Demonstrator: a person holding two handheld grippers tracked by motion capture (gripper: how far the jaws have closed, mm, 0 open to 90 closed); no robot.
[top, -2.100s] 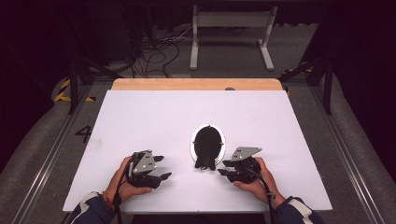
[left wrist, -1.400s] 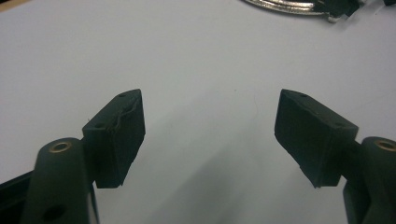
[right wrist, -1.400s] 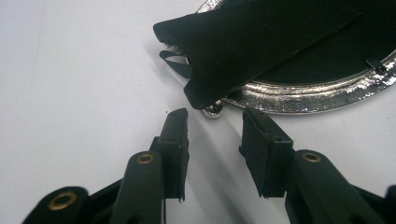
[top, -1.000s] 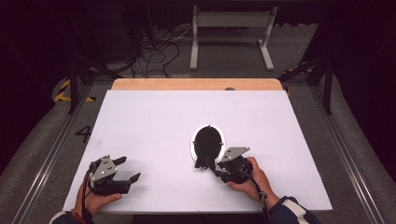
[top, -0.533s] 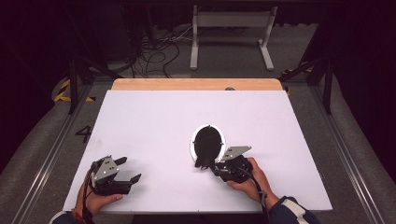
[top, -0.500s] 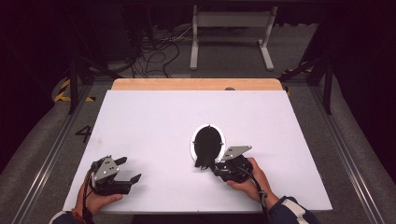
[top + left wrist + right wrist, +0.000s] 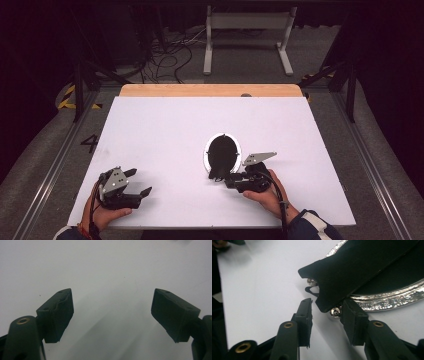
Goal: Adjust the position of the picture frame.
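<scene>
Your right gripper (image 7: 325, 312) sits at the near edge of the silver-rimmed oval dish (image 7: 222, 152), mid-surface; its jaws have just been opening, part-spread about the black flap's (image 7: 352, 272) corner without pressing it. Your left gripper (image 7: 136, 182) rests wide and empty near the white surface's (image 7: 165, 130) front-left edge, with bare room around it.

Your hand-held left gripper (image 7: 131, 192) and right gripper (image 7: 231, 179) are black two-jaw units with brass-coloured pivot bushings behind the flat pads (image 7: 58, 315), a grey three-cornered plate (image 7: 258, 158) on top, black trailing cables, and dark sleeves with pale cuffs (image 7: 311, 226) behind them.
</scene>
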